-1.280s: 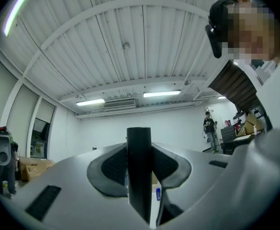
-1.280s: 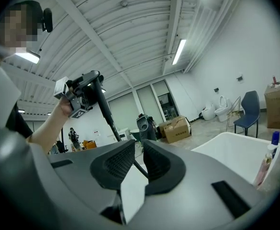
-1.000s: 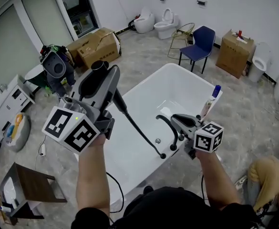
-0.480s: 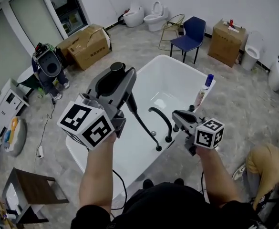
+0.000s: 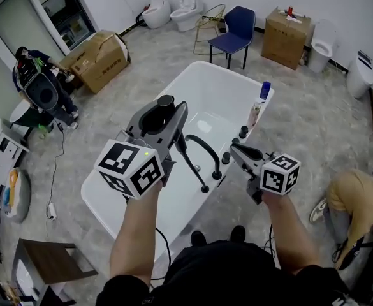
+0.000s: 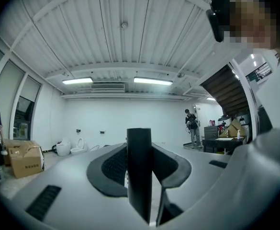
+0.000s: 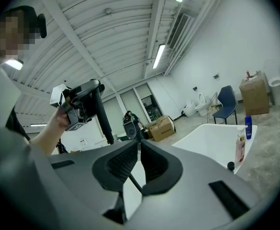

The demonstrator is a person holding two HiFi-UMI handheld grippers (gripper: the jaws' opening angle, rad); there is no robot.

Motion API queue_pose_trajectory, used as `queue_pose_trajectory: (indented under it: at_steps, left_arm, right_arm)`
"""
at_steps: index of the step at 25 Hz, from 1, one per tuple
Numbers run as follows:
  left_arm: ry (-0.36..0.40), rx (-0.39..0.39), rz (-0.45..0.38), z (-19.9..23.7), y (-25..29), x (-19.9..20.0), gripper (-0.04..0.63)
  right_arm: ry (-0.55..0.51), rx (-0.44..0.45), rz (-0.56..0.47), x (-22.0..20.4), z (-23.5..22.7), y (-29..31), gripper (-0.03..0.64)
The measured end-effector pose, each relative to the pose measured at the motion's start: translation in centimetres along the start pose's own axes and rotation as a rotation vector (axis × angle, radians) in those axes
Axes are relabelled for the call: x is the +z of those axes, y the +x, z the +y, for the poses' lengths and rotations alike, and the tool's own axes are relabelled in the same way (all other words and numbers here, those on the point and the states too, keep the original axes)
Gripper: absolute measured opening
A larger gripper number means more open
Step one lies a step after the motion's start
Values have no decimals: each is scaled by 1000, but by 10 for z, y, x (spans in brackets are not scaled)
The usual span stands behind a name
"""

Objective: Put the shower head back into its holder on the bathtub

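A black stick-shaped shower head [image 5: 185, 153] is clamped near its round top in my left gripper [image 5: 167, 110], above the white bathtub [image 5: 227, 88]. Its lower end hangs close to the black curved faucet [image 5: 206, 150] on the tub's near rim. In the left gripper view the black handle [image 6: 139, 171] stands upright between the pads. My right gripper [image 5: 237, 149] hovers just right of the faucet and the black knobs [image 5: 225, 158], its tips together and nothing held. In the right gripper view, the left gripper [image 7: 80, 104] and the shower head [image 7: 104, 121] show at upper left.
A bottle with a blue cap [image 5: 257, 110] stands on the tub's far right rim. Behind the tub are a blue chair [image 5: 234, 27], cardboard boxes [image 5: 97, 56] and toilets [image 5: 186, 5]. One person [image 5: 39, 91] stands far left; another crouches at the right [image 5: 352, 212].
My left gripper has come down and toward the faucet with the shower head still in it. The right gripper has shifted slightly toward the tub rim.
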State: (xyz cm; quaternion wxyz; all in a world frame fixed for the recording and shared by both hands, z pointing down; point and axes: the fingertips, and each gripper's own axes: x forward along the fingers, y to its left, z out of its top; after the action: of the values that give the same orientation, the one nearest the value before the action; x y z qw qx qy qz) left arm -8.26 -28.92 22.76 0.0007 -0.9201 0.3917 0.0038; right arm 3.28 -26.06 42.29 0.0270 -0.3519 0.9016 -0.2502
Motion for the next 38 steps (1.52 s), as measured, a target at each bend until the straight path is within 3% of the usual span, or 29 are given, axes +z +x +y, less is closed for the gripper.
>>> queue_pose_trajectory:
  at_steps: [16, 31, 38]
  left_arm:
    - [-17, -6, 139, -12, 13, -83, 135]
    - [-114, 20, 352, -5, 7, -229, 133]
    - [-159, -8, 446, -13, 6, -289, 133]
  right_arm:
    - [50, -66, 46, -34, -12, -22, 32]
    - [122, -113, 190, -104, -24, -25, 32]
    - [175, -139, 228, -135, -27, -29, 31]
